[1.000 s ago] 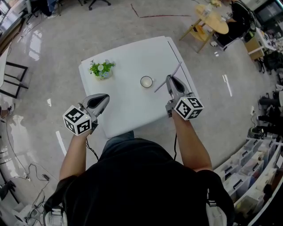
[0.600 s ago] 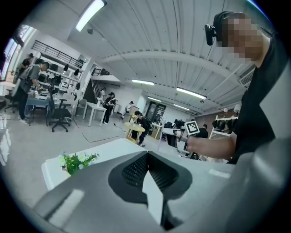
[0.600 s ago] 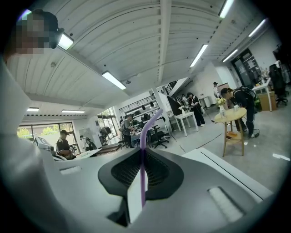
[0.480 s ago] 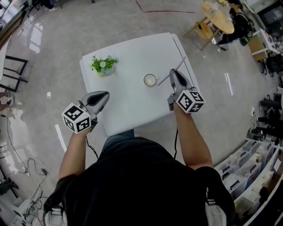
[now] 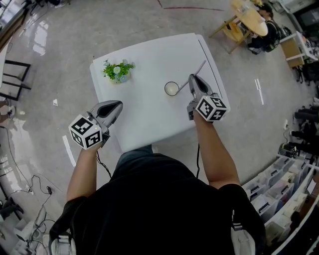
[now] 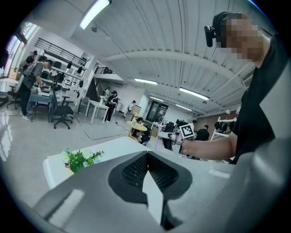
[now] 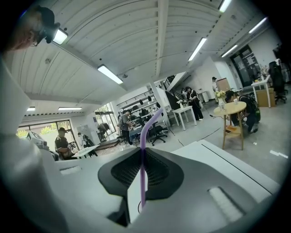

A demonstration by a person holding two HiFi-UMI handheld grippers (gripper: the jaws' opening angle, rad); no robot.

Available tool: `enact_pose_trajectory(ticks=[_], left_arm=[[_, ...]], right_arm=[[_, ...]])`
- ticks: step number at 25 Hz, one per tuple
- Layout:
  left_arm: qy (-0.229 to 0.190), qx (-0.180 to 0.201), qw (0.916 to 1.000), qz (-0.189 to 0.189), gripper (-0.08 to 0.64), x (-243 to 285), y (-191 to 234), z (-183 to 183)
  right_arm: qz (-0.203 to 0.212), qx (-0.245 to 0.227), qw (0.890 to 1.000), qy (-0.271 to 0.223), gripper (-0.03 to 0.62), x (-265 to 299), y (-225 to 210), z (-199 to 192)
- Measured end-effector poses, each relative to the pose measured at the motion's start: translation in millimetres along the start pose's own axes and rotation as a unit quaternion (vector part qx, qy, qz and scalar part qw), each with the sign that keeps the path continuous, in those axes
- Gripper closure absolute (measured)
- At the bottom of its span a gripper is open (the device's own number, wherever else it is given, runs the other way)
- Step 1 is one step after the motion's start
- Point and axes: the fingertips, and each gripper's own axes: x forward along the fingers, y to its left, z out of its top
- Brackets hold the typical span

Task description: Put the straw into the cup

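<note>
A thin purple straw (image 5: 199,67) slants across my right gripper (image 5: 192,79), which is shut on it near its middle. The straw's lower end reaches down to the left, close beside the rim of the small white cup (image 5: 171,88) standing on the white table (image 5: 149,60). In the right gripper view the straw (image 7: 142,136) rises upright from between the closed jaws of the right gripper (image 7: 142,154). My left gripper (image 5: 118,105) hovers over the table's near left edge, shut and empty. In its own view the left gripper (image 6: 146,155) has nothing between its jaws.
A small potted plant (image 5: 116,70) with white flowers stands near the table's far left corner; the plant (image 6: 80,159) shows in the left gripper view too. A round wooden table (image 5: 247,15) with a seated person lies beyond the table, at the far right. Storage bins (image 5: 289,184) line the right.
My right gripper has sunk toward the table with the straw, bringing its lower end closer to the cup. The left gripper has barely shifted.
</note>
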Motion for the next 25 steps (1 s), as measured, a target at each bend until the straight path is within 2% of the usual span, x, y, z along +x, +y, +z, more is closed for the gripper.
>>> enact_pose_trajectory(ticks=[25], left_arm=[[0.005,-0.032,0.9994,0.014,0.558,5,30,-17]], right_arm=[[-0.005,0.01,0.998,0.068,0.542,46,-20,-68]])
